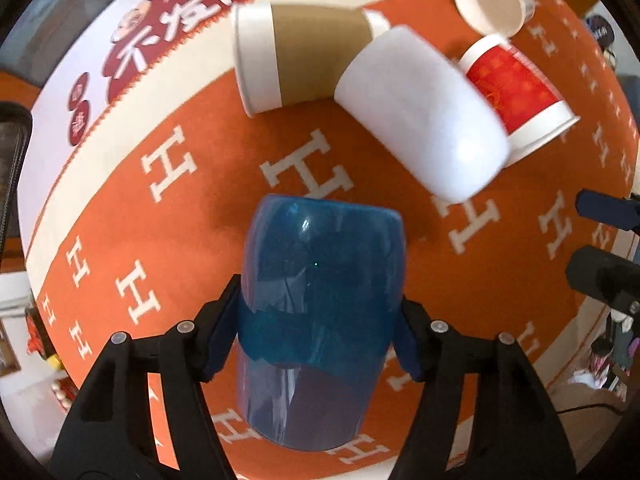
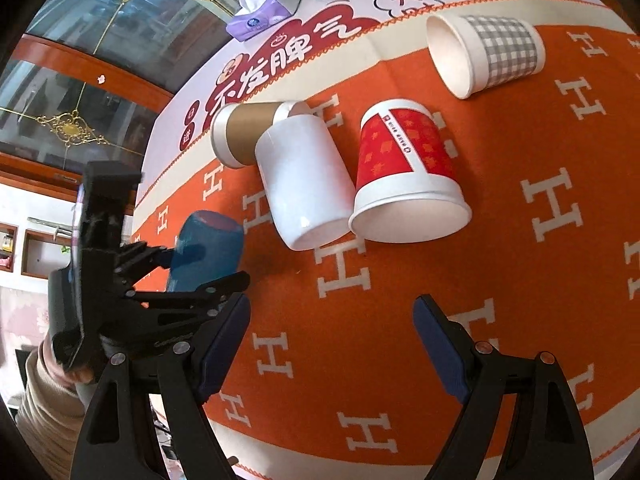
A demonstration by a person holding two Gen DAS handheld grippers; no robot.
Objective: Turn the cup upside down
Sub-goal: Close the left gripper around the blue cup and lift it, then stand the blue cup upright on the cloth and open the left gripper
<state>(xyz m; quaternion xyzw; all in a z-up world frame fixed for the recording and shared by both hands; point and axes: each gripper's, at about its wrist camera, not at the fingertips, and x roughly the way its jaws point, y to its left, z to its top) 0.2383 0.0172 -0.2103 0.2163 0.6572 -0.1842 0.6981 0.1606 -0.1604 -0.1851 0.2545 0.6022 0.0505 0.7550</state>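
Left gripper [image 1: 318, 320] pinches the blue cup [image 1: 320, 312] around its middle, one dark-blue pad [image 1: 222, 332] pressed against each side. From the left wrist camera the cup is held above the orange cloth [image 1: 200, 216] with its white H letters. Beyond it lie four more cups on their sides: a white cup with a brown sleeve [image 1: 304, 56], a plain white cup [image 1: 424, 116] touching it, a red cup [image 1: 516, 96] just behind the white one, and another paper cup [image 1: 490, 0] showing its open mouth. At the right edge, part of the other gripper [image 1: 604, 240] pokes in.

From the right wrist camera, the right gripper [image 2: 332, 344] hangs spread wide over the cloth [image 2: 520, 280], nothing between its pads [image 2: 440, 352]. To its left, the left gripper [image 2: 192, 268] grips the blue cup [image 2: 208, 252]. Farther off lie the brown-sleeved cup [image 2: 248, 128], the white cup [image 2: 308, 184] against it, the red cup [image 2: 404, 168] with its mouth toward the camera, and a grey checked cup [image 2: 488, 52] well apart. A tissue pack [image 2: 264, 12] sits near the table's far edge.
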